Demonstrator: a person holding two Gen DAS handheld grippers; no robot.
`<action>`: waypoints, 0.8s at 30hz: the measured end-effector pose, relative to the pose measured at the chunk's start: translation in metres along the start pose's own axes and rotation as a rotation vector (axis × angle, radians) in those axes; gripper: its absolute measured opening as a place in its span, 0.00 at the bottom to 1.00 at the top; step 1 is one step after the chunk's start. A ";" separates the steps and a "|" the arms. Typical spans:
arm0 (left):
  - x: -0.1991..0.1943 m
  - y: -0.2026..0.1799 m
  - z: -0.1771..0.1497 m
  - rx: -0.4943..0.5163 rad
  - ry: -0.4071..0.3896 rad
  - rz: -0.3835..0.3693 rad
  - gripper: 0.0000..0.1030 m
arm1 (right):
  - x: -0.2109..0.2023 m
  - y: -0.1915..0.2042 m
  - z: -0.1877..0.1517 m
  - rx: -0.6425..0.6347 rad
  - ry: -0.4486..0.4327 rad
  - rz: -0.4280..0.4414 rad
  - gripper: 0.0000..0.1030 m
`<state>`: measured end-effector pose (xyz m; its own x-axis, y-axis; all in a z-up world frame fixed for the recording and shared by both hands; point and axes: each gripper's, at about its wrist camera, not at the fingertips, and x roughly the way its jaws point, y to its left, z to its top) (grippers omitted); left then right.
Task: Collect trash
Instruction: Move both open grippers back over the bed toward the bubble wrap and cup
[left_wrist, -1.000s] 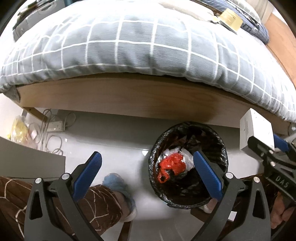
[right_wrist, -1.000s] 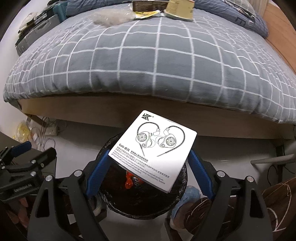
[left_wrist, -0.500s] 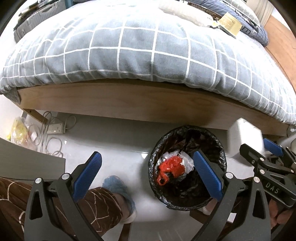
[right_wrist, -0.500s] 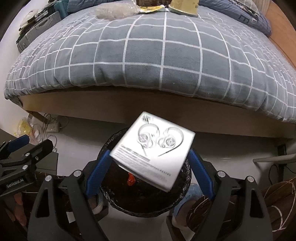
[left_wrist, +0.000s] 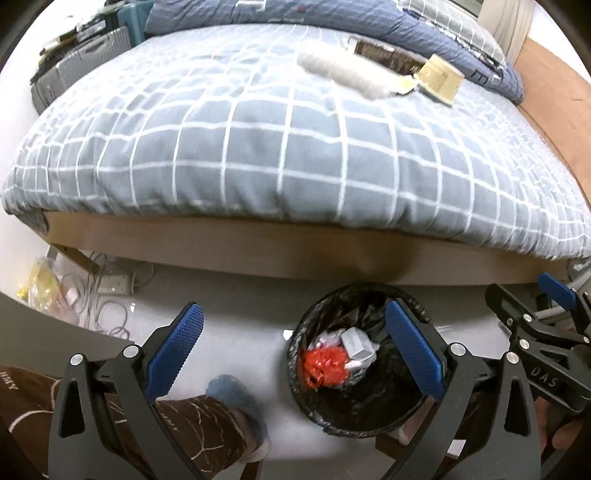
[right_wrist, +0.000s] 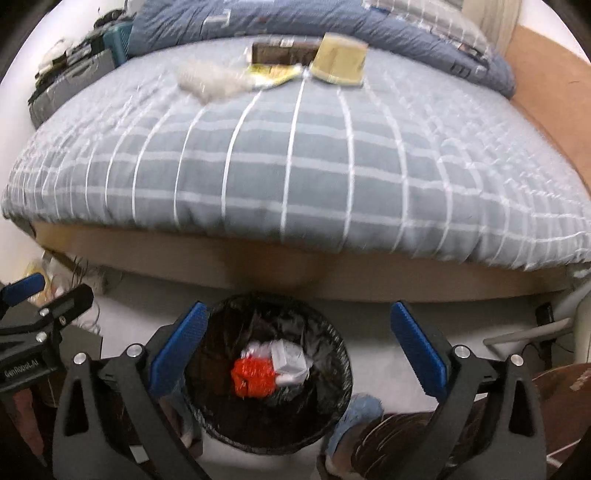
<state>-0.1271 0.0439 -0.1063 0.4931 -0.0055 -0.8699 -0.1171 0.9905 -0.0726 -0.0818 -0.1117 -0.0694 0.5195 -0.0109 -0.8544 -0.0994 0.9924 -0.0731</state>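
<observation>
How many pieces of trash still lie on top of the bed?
4, all near the far side of the bed: a clear plastic wrapper, a yellow packet, a dark brown box and a tan box. More could be hidden behind the blue blanket.

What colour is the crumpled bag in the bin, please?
Red bag; clearest in the right wrist view.

Even indoor light, soft blur, heavy fisheye bend

We see both views smeared by motion, worst on the far bed (right_wrist: 295, 155); corners fall to black, the bin liner (left_wrist: 369, 417) glints, and shadow sits under the bed frame.
</observation>
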 end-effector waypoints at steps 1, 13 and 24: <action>-0.002 -0.002 0.003 0.004 -0.010 -0.005 0.94 | -0.005 -0.002 0.004 -0.002 -0.019 -0.009 0.93; -0.030 -0.032 0.042 0.015 -0.125 -0.028 0.94 | -0.042 -0.027 0.046 0.033 -0.197 -0.036 0.93; -0.032 -0.040 0.103 -0.015 -0.177 -0.023 0.94 | -0.039 -0.054 0.104 0.066 -0.262 -0.029 0.93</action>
<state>-0.0494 0.0191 -0.0252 0.6394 -0.0030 -0.7688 -0.1161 0.9881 -0.1004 -0.0086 -0.1526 0.0210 0.7243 -0.0154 -0.6893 -0.0305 0.9981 -0.0543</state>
